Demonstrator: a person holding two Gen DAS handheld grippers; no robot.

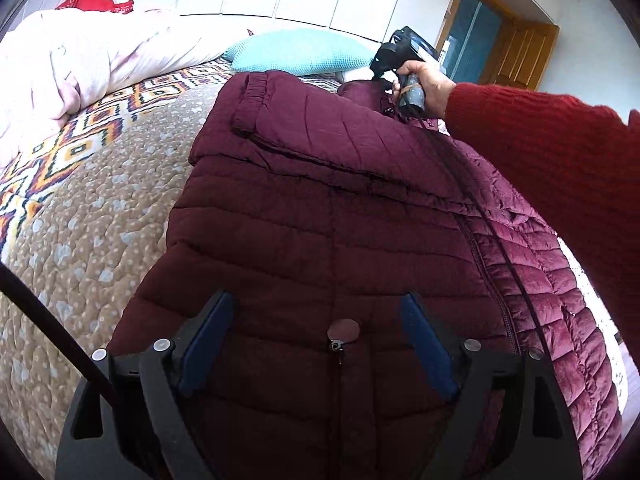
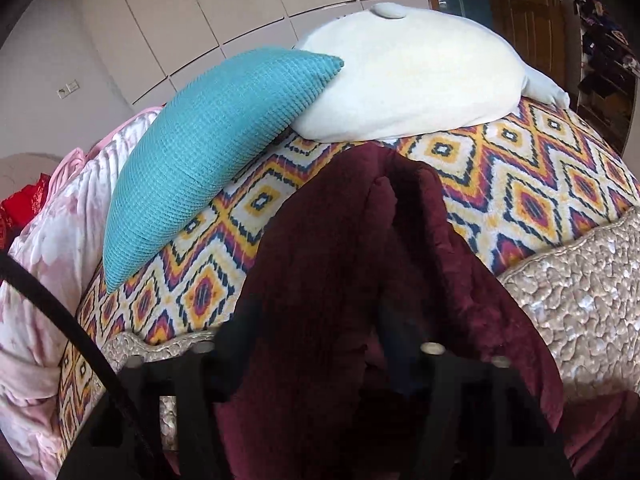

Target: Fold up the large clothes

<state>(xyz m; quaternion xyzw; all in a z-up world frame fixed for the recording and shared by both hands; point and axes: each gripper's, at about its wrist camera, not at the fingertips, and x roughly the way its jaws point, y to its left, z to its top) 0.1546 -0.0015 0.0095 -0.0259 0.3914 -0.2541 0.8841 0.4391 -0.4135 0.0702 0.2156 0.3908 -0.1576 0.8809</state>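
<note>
Lying on bed (image 1: 80,216), maroon jacket (image 1: 320,208)

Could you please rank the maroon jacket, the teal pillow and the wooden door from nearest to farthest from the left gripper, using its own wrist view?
1. Maroon jacket, directly beneath the left gripper.
2. Teal pillow, beyond the jacket.
3. Wooden door, far right.

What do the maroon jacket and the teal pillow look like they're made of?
Jacket: quilted, padded fabric, likely a synthetic shell; stitched horizontal channels puff up, and its right half shows a velvety sheen. Teal pillow: textured woven or knit cover, matte; a fine grid of small raised squares.
</note>
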